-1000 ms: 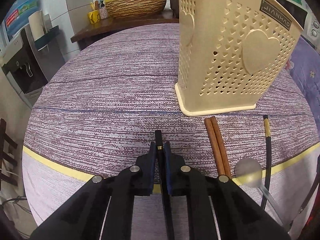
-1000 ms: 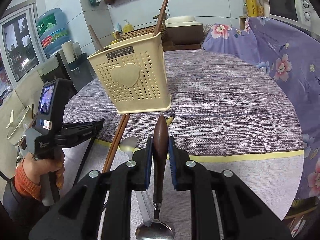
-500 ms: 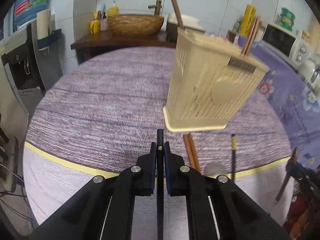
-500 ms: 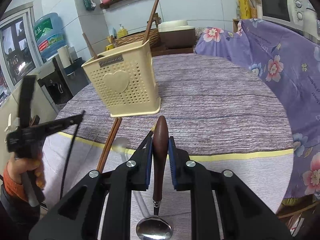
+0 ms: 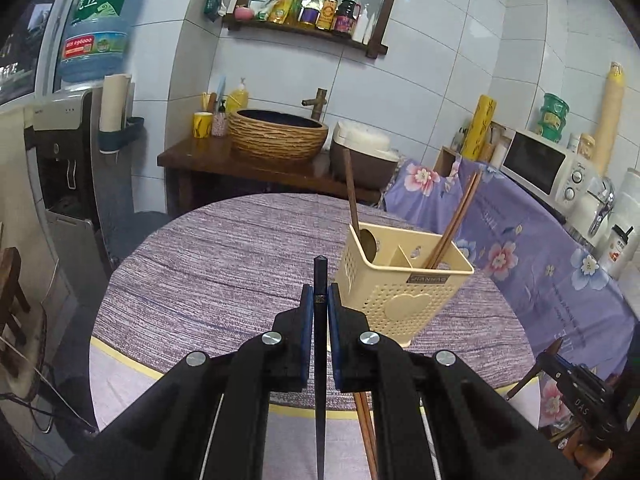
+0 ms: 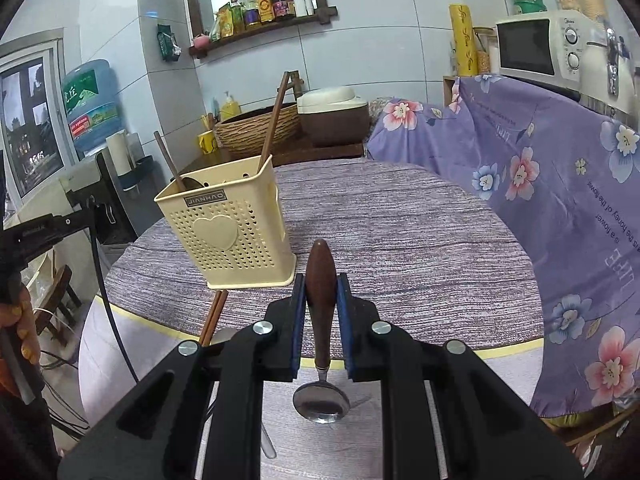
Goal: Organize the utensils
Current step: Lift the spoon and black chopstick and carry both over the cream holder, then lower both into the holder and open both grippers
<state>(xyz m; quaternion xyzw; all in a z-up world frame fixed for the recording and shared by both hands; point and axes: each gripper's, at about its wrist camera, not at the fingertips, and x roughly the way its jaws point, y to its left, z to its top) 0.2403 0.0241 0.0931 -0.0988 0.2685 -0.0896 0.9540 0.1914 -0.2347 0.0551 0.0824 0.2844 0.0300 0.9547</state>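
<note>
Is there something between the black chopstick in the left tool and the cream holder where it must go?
Nothing visible. The left tool grips the black chopstick above the table, and only open air lies between it and the holder. The holder's top is open; brown chopsticks stand in its right compartment.

a water bottle (image 5: 98, 26) stood far left; a wicker basin (image 5: 278, 134) far centre; a microwave (image 5: 538, 168) far right.

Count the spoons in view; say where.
3. The held spoon is clamped in the right gripper; a second spoon stands in the cream holder; a third spoon lies on the table beneath that gripper, partly hidden. The holder may hide more.
</note>
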